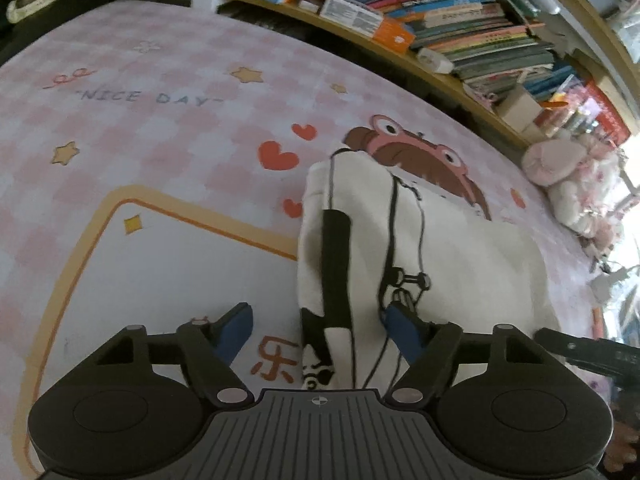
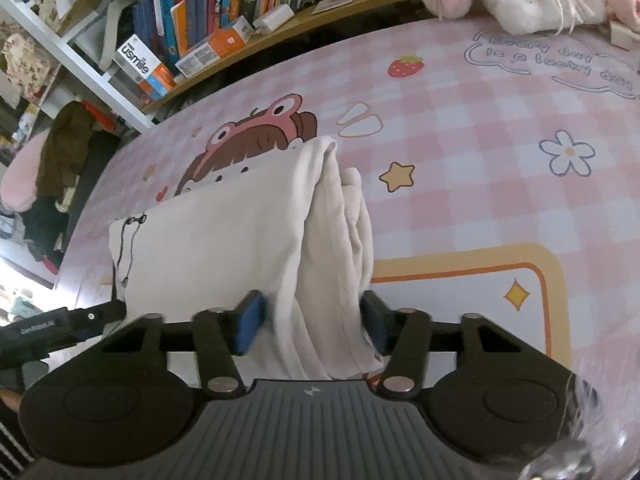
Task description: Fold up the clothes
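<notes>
Two grippers, one white garment [image 2: 224, 248], part-folded on the pink checked mat [image 2: 480, 128]. Left gripper [image 1: 316, 334]: jaws spread astride one edge. Right gripper [image 2: 316, 326]: straddling the bunched end, pinch uncertain, apparently readying another fold.

Soft, even daylight is filling both views, neither dim nor harsh; a blown-out white patch is glaring at the right edge of the left wrist view and at the lower left edge of the right wrist view; shadows are lying faint and diffuse under the white garment [image 1: 440, 248]; fisheye distortion is bending the bookshelf [image 1: 400, 52] and the pink checked cover [image 2: 500, 120] into strong curves toward the edges; motion blur is smearing the garment's black print in the left wrist view, and the blue pads [image 2: 250, 322] are looking soft in the right wrist view; corners are darkening slightly.
</notes>
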A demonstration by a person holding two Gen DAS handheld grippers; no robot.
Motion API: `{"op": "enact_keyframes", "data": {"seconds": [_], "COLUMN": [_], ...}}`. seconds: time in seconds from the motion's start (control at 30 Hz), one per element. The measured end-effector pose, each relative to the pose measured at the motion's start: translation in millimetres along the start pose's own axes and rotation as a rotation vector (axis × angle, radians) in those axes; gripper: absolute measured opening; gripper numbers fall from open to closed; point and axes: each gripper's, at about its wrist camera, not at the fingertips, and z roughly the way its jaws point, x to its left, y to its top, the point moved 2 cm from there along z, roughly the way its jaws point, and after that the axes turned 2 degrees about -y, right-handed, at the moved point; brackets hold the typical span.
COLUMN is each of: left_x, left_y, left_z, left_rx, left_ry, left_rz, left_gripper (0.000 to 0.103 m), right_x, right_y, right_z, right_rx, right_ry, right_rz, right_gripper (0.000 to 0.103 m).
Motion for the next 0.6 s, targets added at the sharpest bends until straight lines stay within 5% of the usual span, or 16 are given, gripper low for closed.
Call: {"op": "enact_keyframes", "data": {"seconds": [0.07, 0.13, 0.23, 0.43, 0.6], "left_x": [-1.5, -3.0, -6.8, -11.2, -7.7], "left_y": [1.2, 2.1, 4.7, 13.9, 14.1], "left_z": [1.5, 3.8, 4.2, -5.9, -7.1], "left_rx": [0.007, 0.017, 0.020, 0.032, 0.085], "left_ry": [-0.023, -0.054, -0.078, -0.137, -0.185], "left_rz": [0.012, 0.017, 0.055, 0.144, 0.180], "left_gripper": [0.064, 0.041, 0.031, 0.025, 0.025], "right_x": [0.0, 1.2, 11.9, 43.6, 47.3], "right_y": [-1.4, -3.5, -7.6, -29.1, -46.6], "right_z": [0.2, -1.1, -9.5, -35.7, -50.0], "right_rx": [-0.004, -0.015, -0.045, -0.115, -0.154], "right_ry": [-0.002, -0.007, -0.030, -0.094, -0.104], "right_rz": [0.010, 0.021, -0.001, -0.075, -0.006], "right_gripper": [0.039, 0.032, 0.024, 0.018, 0.018]}}
